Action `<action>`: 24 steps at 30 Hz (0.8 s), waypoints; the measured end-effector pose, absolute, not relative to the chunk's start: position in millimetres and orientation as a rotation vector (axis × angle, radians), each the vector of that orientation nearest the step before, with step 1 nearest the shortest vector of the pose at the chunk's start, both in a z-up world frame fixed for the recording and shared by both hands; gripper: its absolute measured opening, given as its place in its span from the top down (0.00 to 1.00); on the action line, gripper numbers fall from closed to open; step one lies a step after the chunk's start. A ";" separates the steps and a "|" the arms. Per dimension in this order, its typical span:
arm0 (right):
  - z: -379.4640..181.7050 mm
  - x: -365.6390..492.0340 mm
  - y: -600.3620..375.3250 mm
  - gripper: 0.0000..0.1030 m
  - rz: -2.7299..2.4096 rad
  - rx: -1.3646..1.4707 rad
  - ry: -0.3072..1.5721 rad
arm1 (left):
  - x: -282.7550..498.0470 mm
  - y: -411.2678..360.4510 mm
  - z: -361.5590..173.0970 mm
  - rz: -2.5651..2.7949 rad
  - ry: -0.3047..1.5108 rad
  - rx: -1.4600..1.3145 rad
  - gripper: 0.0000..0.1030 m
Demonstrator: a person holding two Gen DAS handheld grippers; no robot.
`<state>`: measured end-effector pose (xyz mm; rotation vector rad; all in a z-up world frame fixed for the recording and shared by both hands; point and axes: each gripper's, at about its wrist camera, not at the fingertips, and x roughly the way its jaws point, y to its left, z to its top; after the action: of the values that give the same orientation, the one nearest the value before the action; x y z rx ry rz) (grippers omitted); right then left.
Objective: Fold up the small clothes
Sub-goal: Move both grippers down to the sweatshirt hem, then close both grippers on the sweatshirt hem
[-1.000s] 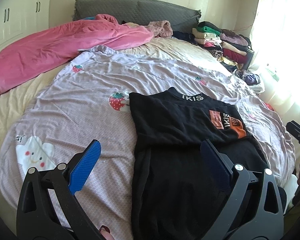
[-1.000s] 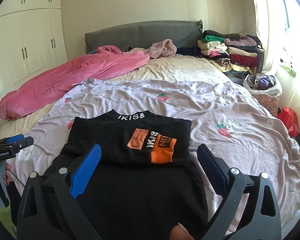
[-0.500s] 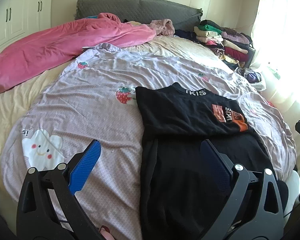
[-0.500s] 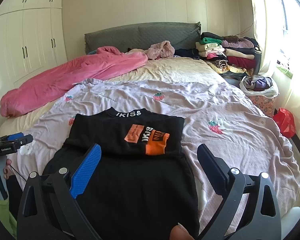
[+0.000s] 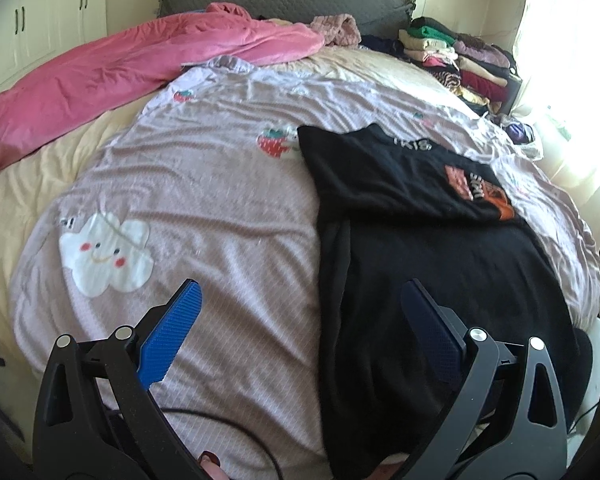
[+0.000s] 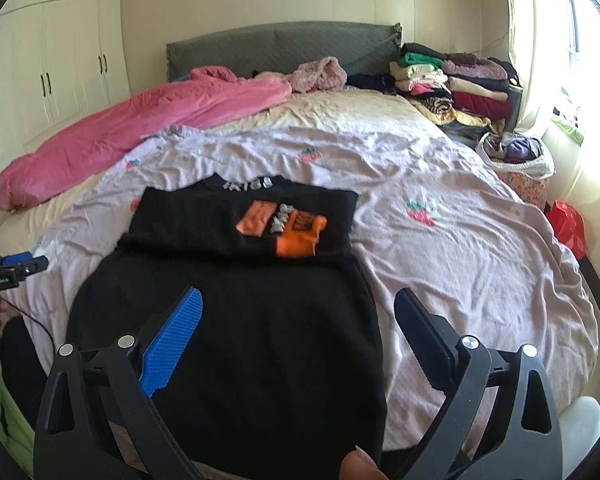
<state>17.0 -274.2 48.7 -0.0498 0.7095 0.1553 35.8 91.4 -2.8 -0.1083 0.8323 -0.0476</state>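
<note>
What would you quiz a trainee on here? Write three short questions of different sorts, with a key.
1. True or false: the left gripper is shut on the black top.
2. Multiple choice: what lies on the far left side of the bed? A) pink duvet B) a green towel C) a blue pillow
3. Fill in: the patch on the top's chest is ____ in colour.

Key: 1. false, both the left and the right gripper are open and hold nothing. 2. A. 3. orange.
</note>
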 end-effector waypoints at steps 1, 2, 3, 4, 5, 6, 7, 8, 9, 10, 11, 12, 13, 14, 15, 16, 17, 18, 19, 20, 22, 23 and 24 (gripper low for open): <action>45.9 15.8 -276.3 0.07 0.151 -0.052 0.718 | 34.7 92.0 -4.5 -0.048 0.837 -0.108 0.09; 41.9 14.1 -278.9 0.07 0.145 -0.053 0.728 | 32.2 92.8 -7.9 -0.050 0.847 -0.105 0.09; 38.4 12.4 -281.4 0.07 0.139 -0.052 0.738 | 30.5 92.7 -9.9 -0.050 0.851 -0.102 0.09; 34.5 10.7 -284.1 0.07 0.132 -0.052 0.748 | 28.9 92.5 -12.3 -0.050 0.857 -0.100 0.09; 31.1 9.6 -287.3 0.07 0.126 -0.051 0.758 | 26.8 92.2 -15.0 -0.052 0.862 -0.099 0.09; 28.4 8.2 -290.4 0.07 0.122 -0.050 0.765 | 24.4 92.3 -17.9 -0.053 0.867 -0.102 0.09; 25.7 6.4 -292.8 0.07 0.117 -0.050 0.773 | 22.8 92.6 -19.9 -0.052 0.870 -0.105 0.09; 22.1 4.3 -296.4 0.07 0.108 -0.050 0.783 | 20.4 91.7 -22.7 -0.056 0.877 -0.108 0.09; 20.5 3.0 -298.9 0.07 0.103 -0.050 0.788 | 18.5 90.0 -25.2 -0.066 0.883 -0.106 0.09; 18.2 0.8 -302.4 0.07 0.094 -0.049 0.796 | 17.4 88.6 -26.9 -0.068 0.888 -0.101 0.09; 16.5 -1.2 -305.2 0.07 0.088 -0.048 0.801 | 14.8 86.5 -30.2 -0.071 0.898 -0.092 0.09; 15.1 -3.1 -307.8 0.07 0.083 -0.046 0.805 | 13.9 85.4 -32.4 -0.076 0.904 -0.091 0.09; 14.1 -4.5 -310.0 0.07 0.079 -0.046 0.808 | 12.4 83.7 -35.3 -0.083 0.915 -0.091 0.10; 12.5 -6.9 -313.1 0.07 0.073 -0.045 0.812 | 10.4 82.0 -39.4 -0.096 0.931 -0.094 0.11; 10.6 -8.9 -315.5 0.07 0.070 -0.044 0.816 | 8.4 80.1 -43.8 -0.108 0.945 -0.095 0.15; 7.9 -11.3 -318.0 0.07 0.065 -0.047 0.825 | 6.5 77.6 -48.2 -0.116 0.958 -0.093 0.16; 6.0 -12.3 -319.4 0.07 0.065 -0.047 0.831 | 4.0 75.4 -53.8 -0.127 0.975 -0.092 0.20; 2.5 -14.8 -321.5 0.07 0.072 -0.042 0.842 | 1.9 73.3 -58.9 -0.138 0.992 -0.094 0.23; -0.4 -16.9 -322.8 0.07 0.078 -0.041 0.853 | 0.3 71.8 -62.5 -0.148 1.005 -0.096 0.25; -3.0 -18.7 -323.4 0.07 0.082 -0.042 0.861 | -1.9 70.3 -68.2 -0.163 1.025 -0.103 0.29; -9.1 -23.5 -323.7 0.07 0.090 -0.052 0.882 | -3.7 69.6 -75.2 -0.176 1.053 -0.115 0.34; -11.0 -25.4 -324.2 0.07 0.095 -0.053 0.888 | -4.4 68.8 -77.9 -0.179 1.061 -0.117 0.37; -13.1 -27.3 -323.7 0.07 0.102 -0.055 0.895 | -5.4 68.2 -79.8 -0.181 1.068 -0.116 0.38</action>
<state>-27.3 -323.7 -13.1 -0.0546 0.8954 0.1020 -5.4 68.2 -79.8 -0.1162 1.0683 -0.1807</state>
